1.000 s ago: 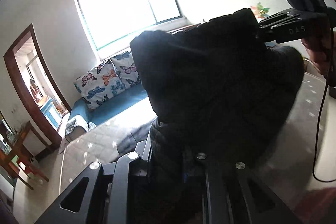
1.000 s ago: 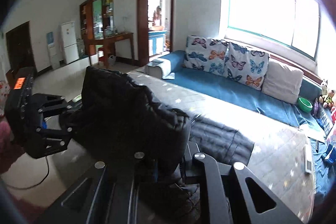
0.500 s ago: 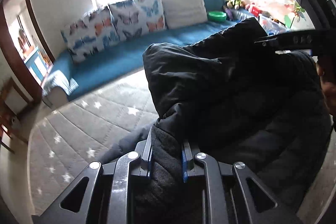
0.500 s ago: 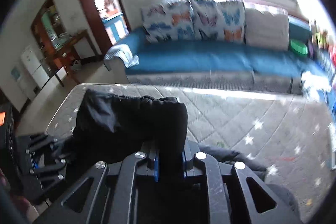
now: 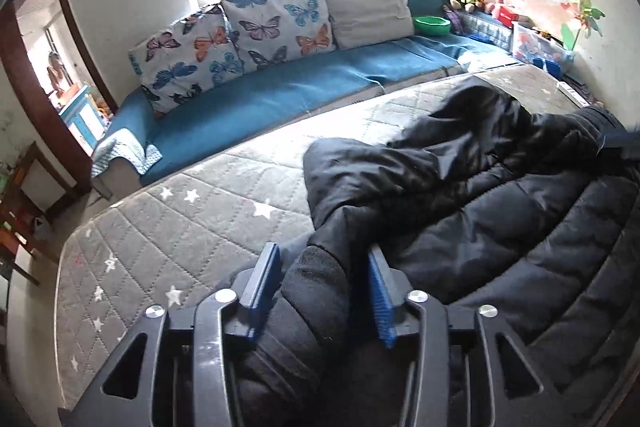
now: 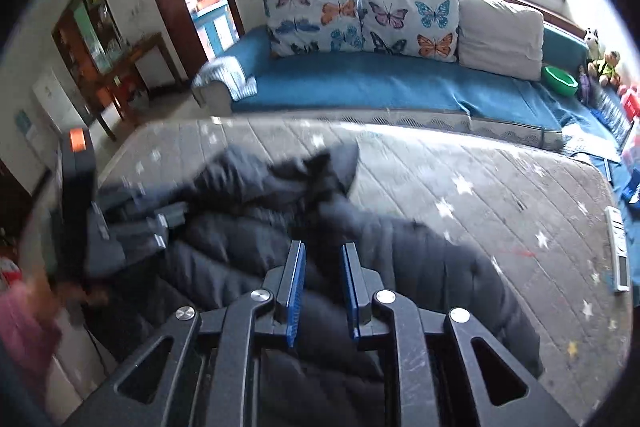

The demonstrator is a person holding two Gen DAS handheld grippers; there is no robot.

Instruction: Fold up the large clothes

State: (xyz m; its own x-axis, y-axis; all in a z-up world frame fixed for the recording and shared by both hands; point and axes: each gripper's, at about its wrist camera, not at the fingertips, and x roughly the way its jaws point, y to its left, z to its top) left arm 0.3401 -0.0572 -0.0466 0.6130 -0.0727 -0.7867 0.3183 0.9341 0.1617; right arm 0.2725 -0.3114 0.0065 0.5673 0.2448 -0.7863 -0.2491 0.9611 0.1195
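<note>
A black quilted jacket (image 5: pixel 480 207) lies bunched on the grey star-patterned mattress (image 5: pixel 180 227). My left gripper (image 5: pixel 323 251) is low over the jacket's near end. Its jaws are opening, and the knit cuff (image 5: pixel 316 279) of a sleeve rests between them, clear of the left pad. In the right wrist view the jacket (image 6: pixel 240 247) spreads to the left. My right gripper (image 6: pixel 323 247) stays shut on a fold of it, the pads a narrow way apart. The left gripper (image 6: pixel 166 225) shows blurred at the jacket's far left edge.
A blue sofa (image 5: pixel 280 87) with butterfly cushions runs along the mattress's far side under the window. A green bowl (image 5: pixel 432 25) and toys sit at its right end. A white remote (image 6: pixel 618 251) lies by the mattress's right edge. A pink sleeve (image 6: pixel 24 315) shows at lower left.
Both grippers have come down with the jacket, from holding it up in the air to laying it on the mattress. The left jaws have parted off the cuff.
</note>
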